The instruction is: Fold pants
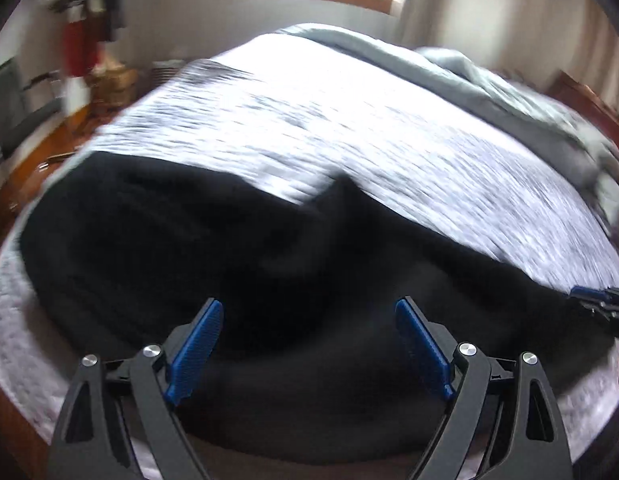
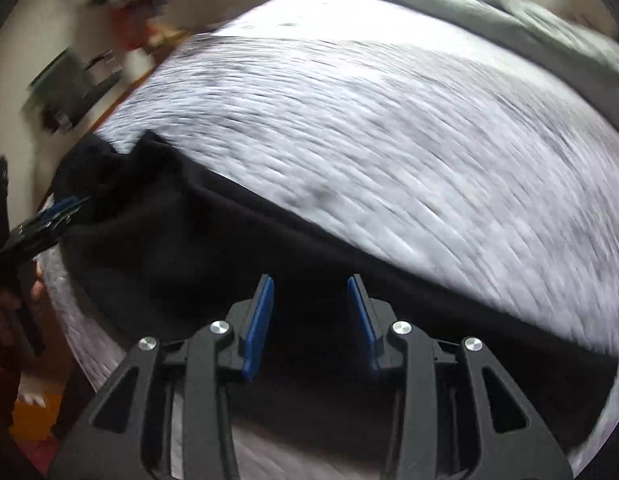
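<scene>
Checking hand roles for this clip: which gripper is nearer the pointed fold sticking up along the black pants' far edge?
Left, probably. The left gripper hangs open below the pointed fold; the right gripper sits further along the black pants.

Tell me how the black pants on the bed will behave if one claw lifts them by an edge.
The black pants will probably sag and drape: they lie in soft rumples on the grey bedspread, holding no shape. They look like thick, matte cloth, so likely not slippery. A one-edge lift would probably let the rest drag and bunch.
</scene>
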